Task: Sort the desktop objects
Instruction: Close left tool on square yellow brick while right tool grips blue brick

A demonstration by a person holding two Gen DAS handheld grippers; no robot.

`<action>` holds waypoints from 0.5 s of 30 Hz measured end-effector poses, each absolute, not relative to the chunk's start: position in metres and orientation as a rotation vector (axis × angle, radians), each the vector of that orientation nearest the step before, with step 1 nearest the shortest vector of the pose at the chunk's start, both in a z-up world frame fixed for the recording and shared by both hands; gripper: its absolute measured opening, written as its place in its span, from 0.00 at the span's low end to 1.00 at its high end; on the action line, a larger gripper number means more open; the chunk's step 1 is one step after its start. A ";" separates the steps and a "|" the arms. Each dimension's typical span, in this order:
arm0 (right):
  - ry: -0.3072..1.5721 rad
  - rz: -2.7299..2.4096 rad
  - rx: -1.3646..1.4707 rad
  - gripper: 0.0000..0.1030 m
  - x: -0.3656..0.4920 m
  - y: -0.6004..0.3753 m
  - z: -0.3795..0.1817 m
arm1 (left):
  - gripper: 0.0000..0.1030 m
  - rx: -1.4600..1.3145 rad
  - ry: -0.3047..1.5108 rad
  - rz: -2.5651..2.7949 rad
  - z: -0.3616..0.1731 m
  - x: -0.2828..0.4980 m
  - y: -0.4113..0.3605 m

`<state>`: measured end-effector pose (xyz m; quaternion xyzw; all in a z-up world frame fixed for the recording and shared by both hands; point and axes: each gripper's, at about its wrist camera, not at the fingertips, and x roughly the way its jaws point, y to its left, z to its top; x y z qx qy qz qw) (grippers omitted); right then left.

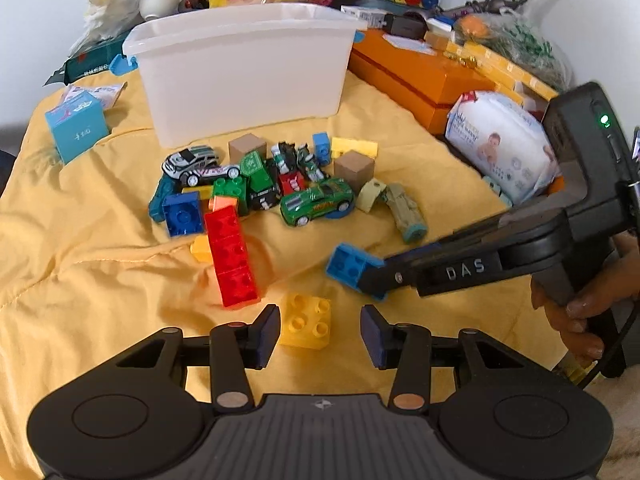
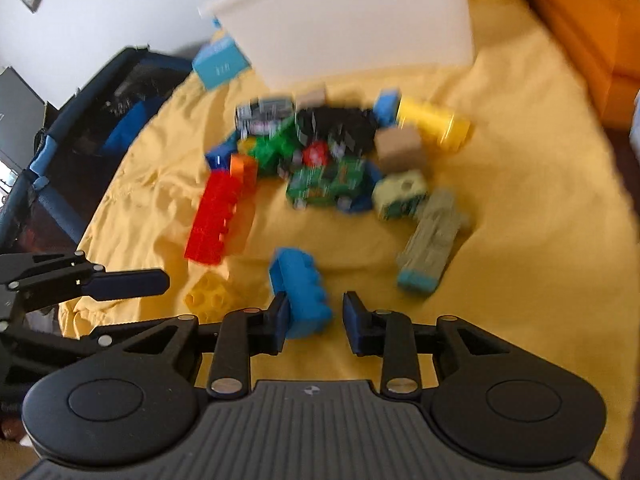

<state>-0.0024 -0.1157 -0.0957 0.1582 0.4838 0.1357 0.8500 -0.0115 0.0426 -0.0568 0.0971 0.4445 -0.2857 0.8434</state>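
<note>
The left claw [image 1: 320, 330] hangs over the yellow cloth [image 1: 100, 280] with its jaws apart, a yellow brick [image 1: 306, 322] lying studs-up between the pads, neither of which presses on it. The right claw [image 2: 314, 316] has a blue brick [image 2: 302, 294] between its jaws; the left pad lies against the brick, while a gap shows before the right pad, so it seems not to be clamped (the right wrist view is blurred, so this is not certain). In the left wrist view that blue brick [image 1: 348, 266] sits at the tip of the right claw [image 1: 374, 280], close to the cloth. Behind them lies a long red brick [image 1: 230, 256], and beyond it a heap of toy cars and blocks, among them a green car [image 1: 316, 202]. A white bin [image 1: 244, 72] stands upright behind the heap, with an orange box [image 1: 412, 76] to its right.
</note>
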 end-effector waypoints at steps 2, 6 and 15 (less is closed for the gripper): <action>1.004 0.288 0.284 0.23 -0.005 -0.111 -0.090 | 0.47 0.204 0.955 -0.595 -0.060 -0.011 0.045; 0.896 0.248 0.018 0.23 -0.013 -0.095 -0.069 | 0.47 0.181 0.974 -0.582 -0.065 -0.006 0.049; 0.780 0.257 -0.684 0.24 -0.038 -0.035 -0.099 | 0.47 0.174 1.014 -0.577 -0.073 0.000 0.047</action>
